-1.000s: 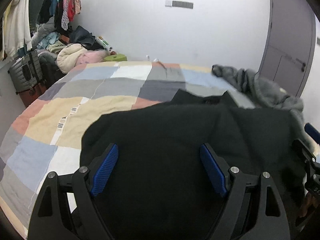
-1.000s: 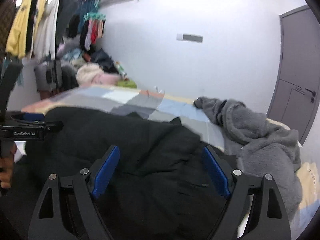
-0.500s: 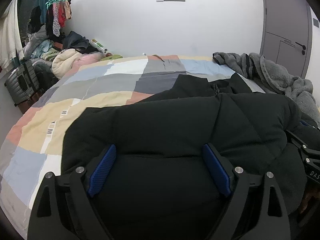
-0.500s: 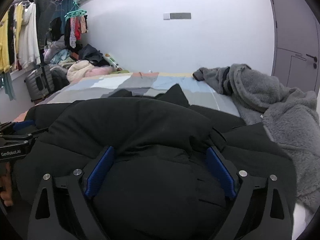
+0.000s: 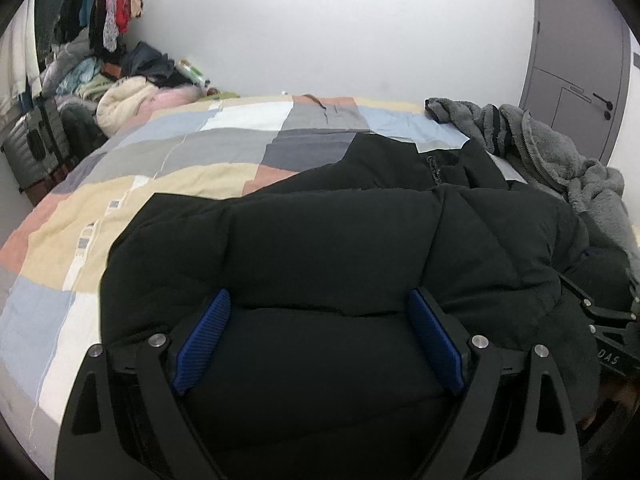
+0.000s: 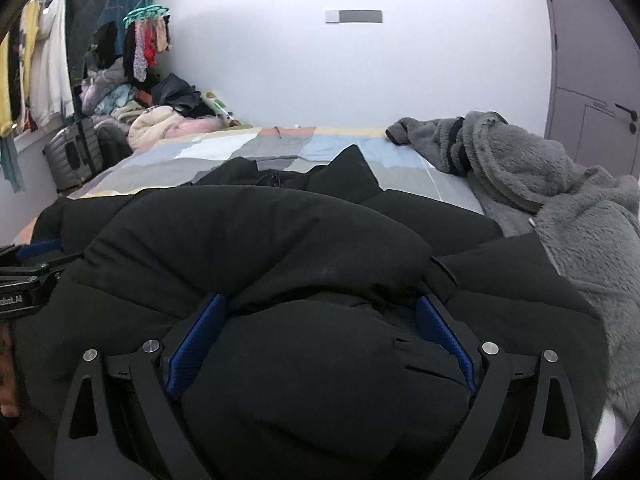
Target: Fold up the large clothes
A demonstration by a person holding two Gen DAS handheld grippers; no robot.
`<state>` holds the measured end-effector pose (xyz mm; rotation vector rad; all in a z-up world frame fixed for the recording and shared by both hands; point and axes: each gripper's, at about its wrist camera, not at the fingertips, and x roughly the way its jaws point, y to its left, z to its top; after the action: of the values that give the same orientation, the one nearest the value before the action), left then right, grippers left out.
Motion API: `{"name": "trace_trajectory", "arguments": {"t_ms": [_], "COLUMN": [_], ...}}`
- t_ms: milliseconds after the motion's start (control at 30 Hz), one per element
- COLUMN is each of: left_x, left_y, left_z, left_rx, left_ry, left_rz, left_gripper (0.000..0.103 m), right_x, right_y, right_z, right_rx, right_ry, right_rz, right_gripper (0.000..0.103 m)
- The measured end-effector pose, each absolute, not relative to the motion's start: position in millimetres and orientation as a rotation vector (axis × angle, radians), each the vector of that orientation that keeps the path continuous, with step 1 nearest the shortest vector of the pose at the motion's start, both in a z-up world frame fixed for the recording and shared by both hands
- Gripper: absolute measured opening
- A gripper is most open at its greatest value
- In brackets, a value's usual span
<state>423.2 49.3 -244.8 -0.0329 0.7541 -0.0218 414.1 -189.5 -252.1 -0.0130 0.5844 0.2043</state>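
Lowered since a second ago: black puffer jacket (image 5: 320, 248), bottom half doubled over, filling lower frame. Left gripper (image 5: 318, 344) and right gripper (image 6: 320, 344) both spread wide, padding bulging between the jaws, no pinch evident. First fold judged laid; further folds and flattening remain.

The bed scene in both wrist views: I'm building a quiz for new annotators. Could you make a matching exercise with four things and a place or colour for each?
Things:
1. black puffer jacket
2. grey fleece robe
3. suitcase
4. patchwork bedspread

Descriptions:
A. heaped along the bed's right side
B. standing on the floor left of the bed
C. bulging between the jaws of both grippers
D. pastel blocks of colour

Pairs: 1-C, 2-A, 3-B, 4-D
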Motion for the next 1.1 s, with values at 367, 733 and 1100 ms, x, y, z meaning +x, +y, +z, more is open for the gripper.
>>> {"name": "trace_trajectory", "arguments": {"t_ms": [367, 733, 1100], "left_x": [341, 191, 71], "left_y": [80, 98, 150], "left_z": [-131, 15, 58], "left_rx": [-0.096, -0.135, -0.166], "left_ry": [0.678, 0.523, 0.465], "left_rz": [-0.01, -0.032, -0.029], "left_gripper": [0.091, 0.091, 0.091], "right_x": [328, 180, 84], "right_y": [-201, -209, -273], "right_z": [-135, 15, 57], "right_rx": [0.03, -0.034, -0.018], "right_ry": [0.472, 0.292, 0.273], "right_rz": [0.24, 0.262, 0.289], "right_gripper": [0.095, 0.095, 0.095]}}
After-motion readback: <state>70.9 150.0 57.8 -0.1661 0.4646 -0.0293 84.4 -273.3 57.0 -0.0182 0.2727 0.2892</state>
